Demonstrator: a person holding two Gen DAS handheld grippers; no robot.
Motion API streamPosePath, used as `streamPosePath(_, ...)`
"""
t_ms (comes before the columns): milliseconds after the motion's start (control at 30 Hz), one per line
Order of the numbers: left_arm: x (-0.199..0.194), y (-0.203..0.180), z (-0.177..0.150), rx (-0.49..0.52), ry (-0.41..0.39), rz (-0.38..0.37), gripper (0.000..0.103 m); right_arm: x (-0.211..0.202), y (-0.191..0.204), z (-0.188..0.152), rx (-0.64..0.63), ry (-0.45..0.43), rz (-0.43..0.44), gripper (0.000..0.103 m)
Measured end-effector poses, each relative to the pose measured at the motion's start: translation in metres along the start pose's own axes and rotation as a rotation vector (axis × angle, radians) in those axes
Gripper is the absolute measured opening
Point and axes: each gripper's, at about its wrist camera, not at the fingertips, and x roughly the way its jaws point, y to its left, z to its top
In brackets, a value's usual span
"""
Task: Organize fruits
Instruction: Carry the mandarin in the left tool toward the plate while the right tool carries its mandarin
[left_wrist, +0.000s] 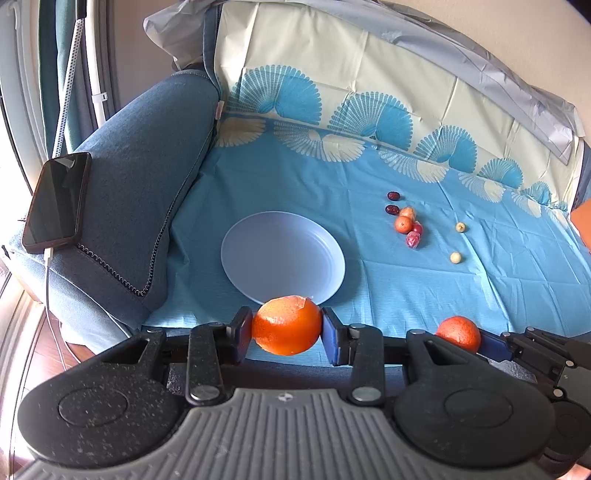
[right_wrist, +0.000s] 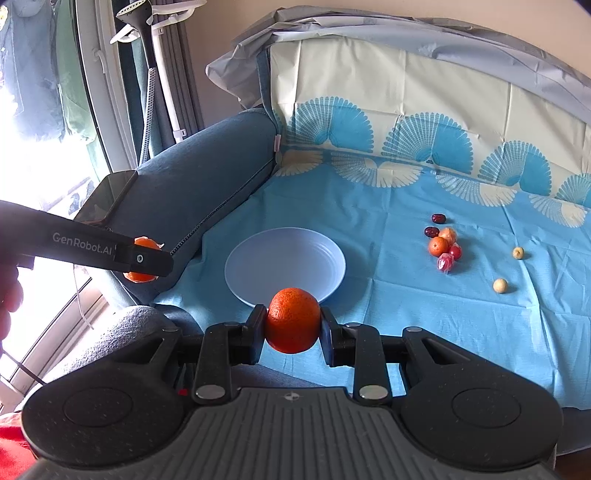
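Observation:
My left gripper (left_wrist: 287, 330) is shut on an orange (left_wrist: 287, 325) and holds it just in front of the near rim of a pale blue plate (left_wrist: 282, 251). My right gripper (right_wrist: 292, 325) is shut on a second orange (right_wrist: 292, 319), also before the plate's near rim (right_wrist: 284, 262). The right gripper's orange shows at the lower right of the left wrist view (left_wrist: 460, 332). The left gripper's orange shows at the left of the right wrist view (right_wrist: 142, 258). The plate holds nothing.
A cluster of small fruits (left_wrist: 406, 223) lies right of the plate: two dark dates, small oranges, red wrapped pieces. Two pale round fruits (left_wrist: 456, 257) lie further right. A phone (left_wrist: 57, 201) rests on the blue sofa arm at left. A blue cloth (left_wrist: 406, 288) covers the seat.

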Motion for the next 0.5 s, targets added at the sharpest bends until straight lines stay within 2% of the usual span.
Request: streamPosePath(500, 0.011, 0.004, 0.003, -0.010, 0.020, 0.001, 0.044, 0.012, -0.002, 0.000, 0.013, 0.029, -0.004, 0.031)
